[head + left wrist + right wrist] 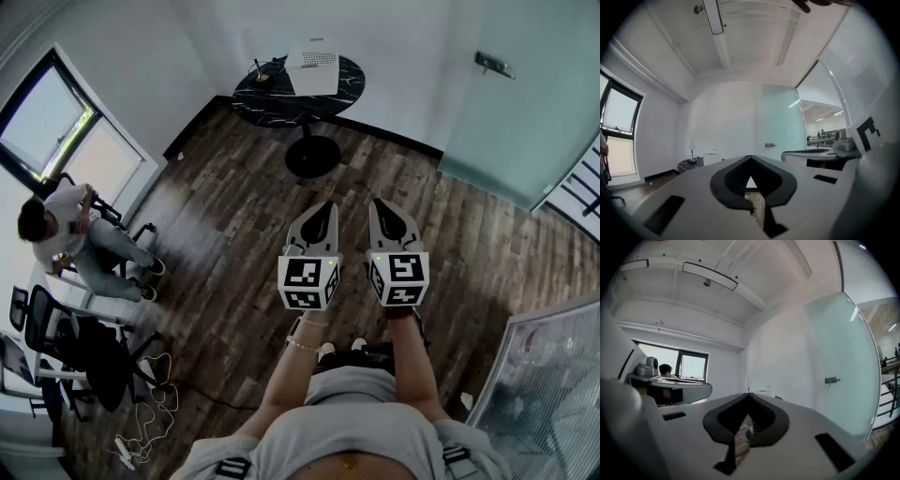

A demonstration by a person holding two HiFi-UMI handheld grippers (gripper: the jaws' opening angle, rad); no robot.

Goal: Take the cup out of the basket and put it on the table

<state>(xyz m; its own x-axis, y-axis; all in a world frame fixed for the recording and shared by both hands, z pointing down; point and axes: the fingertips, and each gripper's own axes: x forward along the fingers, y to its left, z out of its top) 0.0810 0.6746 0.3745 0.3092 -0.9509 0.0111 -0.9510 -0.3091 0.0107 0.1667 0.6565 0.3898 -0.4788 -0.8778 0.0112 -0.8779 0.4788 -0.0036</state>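
Left gripper point(323, 208) and right gripper point(382, 206) are held level, side by side, just apart; both pairs of jaws are seen closed, empty.

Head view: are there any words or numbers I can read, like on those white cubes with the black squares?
No words or numbers can be read anywhere.
Left white cube and right white cube: only black square marker patterns, not letters.
White box on the round black table: any print is too small to read.
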